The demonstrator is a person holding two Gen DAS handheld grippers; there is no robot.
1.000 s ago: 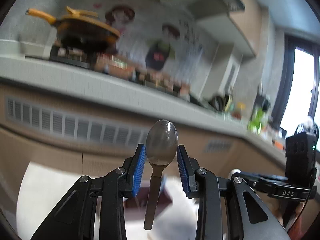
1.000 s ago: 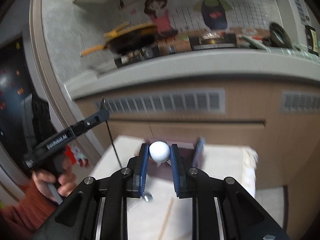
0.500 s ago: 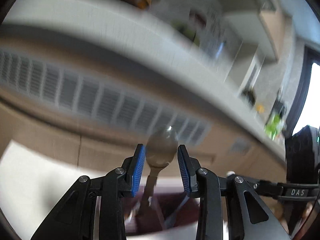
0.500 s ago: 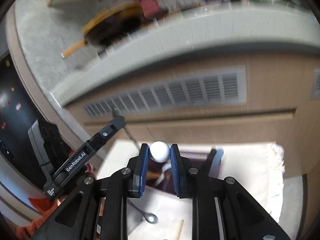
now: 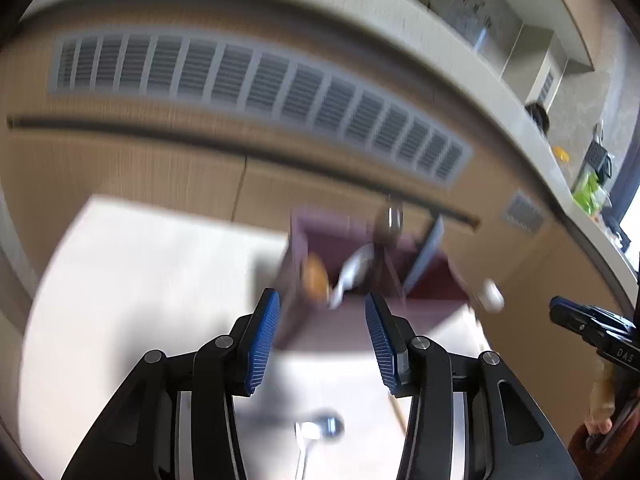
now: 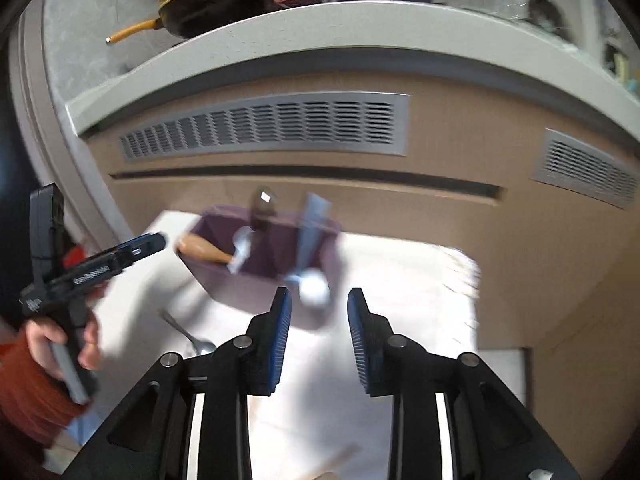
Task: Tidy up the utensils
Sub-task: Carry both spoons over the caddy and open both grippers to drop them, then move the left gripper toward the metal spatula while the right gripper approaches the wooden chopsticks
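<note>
Both grippers spread and empty over the purple caddy
Left gripper: ribbed blue pads apart, blurred boxy caddy just ahead, steel spoon below; right gripper: pads apart, white rounded spoon between tips, caddy beyond
</note>
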